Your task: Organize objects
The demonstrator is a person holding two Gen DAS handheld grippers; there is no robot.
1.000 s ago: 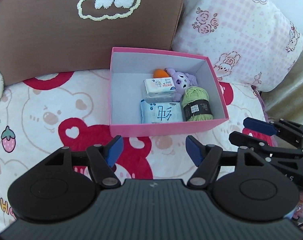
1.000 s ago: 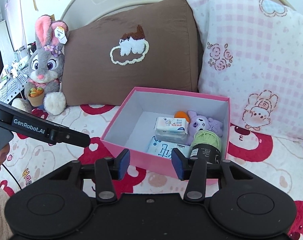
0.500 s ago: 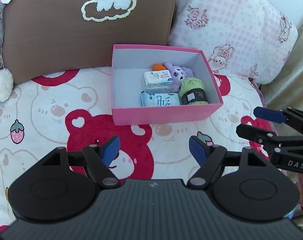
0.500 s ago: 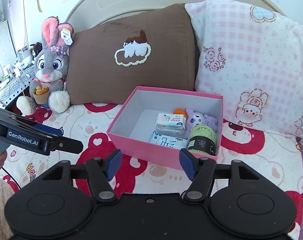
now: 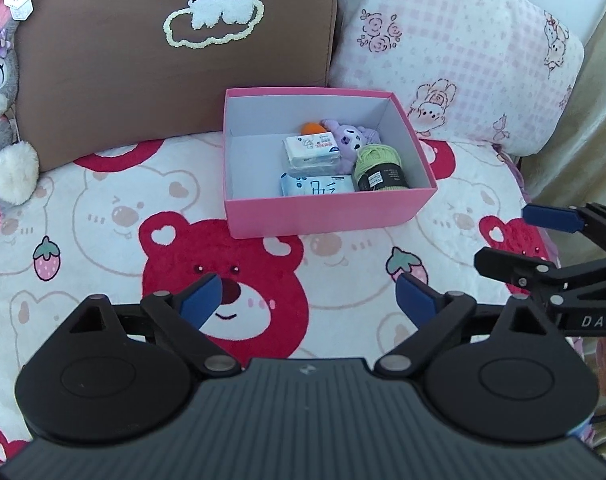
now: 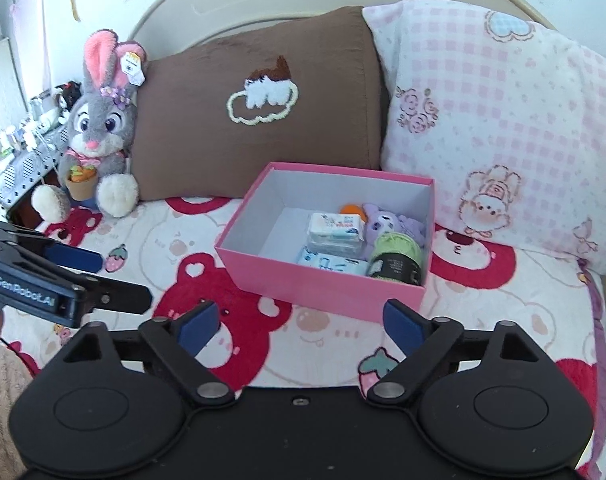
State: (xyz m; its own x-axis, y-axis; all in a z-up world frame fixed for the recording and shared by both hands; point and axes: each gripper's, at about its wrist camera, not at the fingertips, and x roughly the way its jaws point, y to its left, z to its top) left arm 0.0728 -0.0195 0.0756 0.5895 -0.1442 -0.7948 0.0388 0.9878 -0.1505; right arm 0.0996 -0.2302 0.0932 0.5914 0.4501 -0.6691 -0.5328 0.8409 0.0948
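A pink box [image 5: 327, 214] [image 6: 303, 280] stands on the bear-print bedspread. Inside lie two tissue packs [image 5: 311, 154] [image 6: 335, 232], a green yarn ball [image 5: 379, 168] [image 6: 397, 254], a purple plush toy [image 5: 349, 138] [image 6: 383, 222] and an orange object [image 5: 311, 128] [image 6: 353, 209]. My left gripper [image 5: 309, 302] is open and empty, well short of the box. My right gripper [image 6: 301, 322] is open and empty, in front of the box. The right gripper shows at the right of the left wrist view [image 5: 543, 236]; the left gripper shows at the left of the right wrist view [image 6: 83, 276].
A brown pillow [image 6: 259, 108] and a pink checked pillow [image 6: 495, 120] lean behind the box. A grey bunny plush [image 6: 97, 136] sits at the left by the headboard. A cluttered side table [image 6: 19, 144] is at the far left.
Both grippers have pulled back from the box, which now looks smaller and farther. The right jaws have opened wider. The box contents have not moved.
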